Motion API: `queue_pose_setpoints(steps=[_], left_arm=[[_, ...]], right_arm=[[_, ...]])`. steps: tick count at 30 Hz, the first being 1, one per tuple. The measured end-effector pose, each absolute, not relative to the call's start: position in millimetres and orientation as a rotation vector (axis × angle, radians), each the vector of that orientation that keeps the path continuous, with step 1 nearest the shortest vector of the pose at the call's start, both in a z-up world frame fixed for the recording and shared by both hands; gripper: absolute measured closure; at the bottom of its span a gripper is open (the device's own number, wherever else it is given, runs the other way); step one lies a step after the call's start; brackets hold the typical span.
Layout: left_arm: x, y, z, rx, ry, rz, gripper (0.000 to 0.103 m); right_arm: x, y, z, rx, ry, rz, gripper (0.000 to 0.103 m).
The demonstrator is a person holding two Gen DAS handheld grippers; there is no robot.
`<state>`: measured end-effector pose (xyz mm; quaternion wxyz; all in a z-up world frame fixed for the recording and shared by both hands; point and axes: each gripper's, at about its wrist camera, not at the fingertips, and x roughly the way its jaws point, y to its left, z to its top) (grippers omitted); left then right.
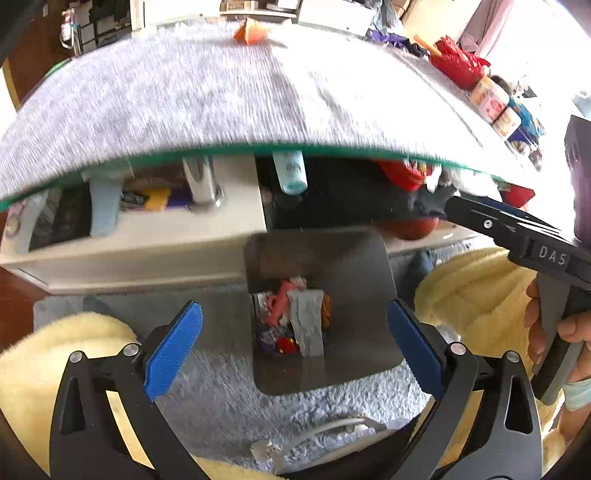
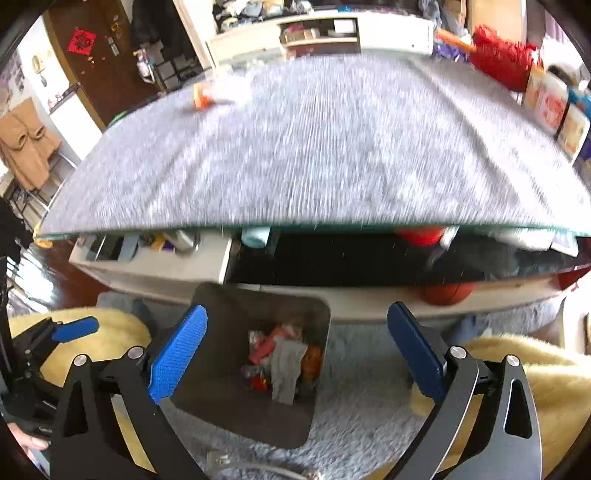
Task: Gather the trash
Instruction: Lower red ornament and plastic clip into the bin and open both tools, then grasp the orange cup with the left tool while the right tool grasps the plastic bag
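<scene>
A dark square trash bin [image 1: 380, 332] [image 2: 229, 417] stands on the grey rug below the table edge. Inside lie a crumpled grey sheet [image 1: 306, 321] [image 2: 286, 365], a pink wrapper [image 1: 279, 302] [image 2: 264, 347] and other coloured scraps. My left gripper [image 1: 293, 349] hangs open above the bin, nothing between its blue pads. My right gripper [image 2: 295, 354] is open too, over the same bin, also empty. An orange scrap [image 1: 249, 33] [image 2: 201, 98] lies at the far edge of the grey-covered table [image 1: 221, 96] [image 2: 314, 147]. Beside it in the right wrist view is a blurred white piece [image 2: 232, 88].
A red tinsel bundle [image 1: 460, 62] [image 2: 502, 61] and jars [image 1: 495, 105] [image 2: 554, 107] line the table's right side. Under the glass top sit a white shelf [image 1: 147, 236], a basketball [image 2: 447, 291] and clutter. Pale yellow fleece [image 1: 476, 295] flanks the bin. A cable [image 1: 325, 428] lies on the rug.
</scene>
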<state>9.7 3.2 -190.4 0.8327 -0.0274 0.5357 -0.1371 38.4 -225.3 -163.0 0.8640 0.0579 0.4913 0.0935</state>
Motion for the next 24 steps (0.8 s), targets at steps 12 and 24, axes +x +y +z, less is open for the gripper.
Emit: queue_pose_setpoints(steps=[12,24], left_arm=[[77,21,-139,-0.072,1.041,-0.252,0.008],[171,40,-134,-0.083,1.036,-0.223,0.008]], right_arm=[[107,-219,-102,0.078,0.912,0.228,0.004],[206,-189,-107,0.16,0.949,0.278,0.004]])
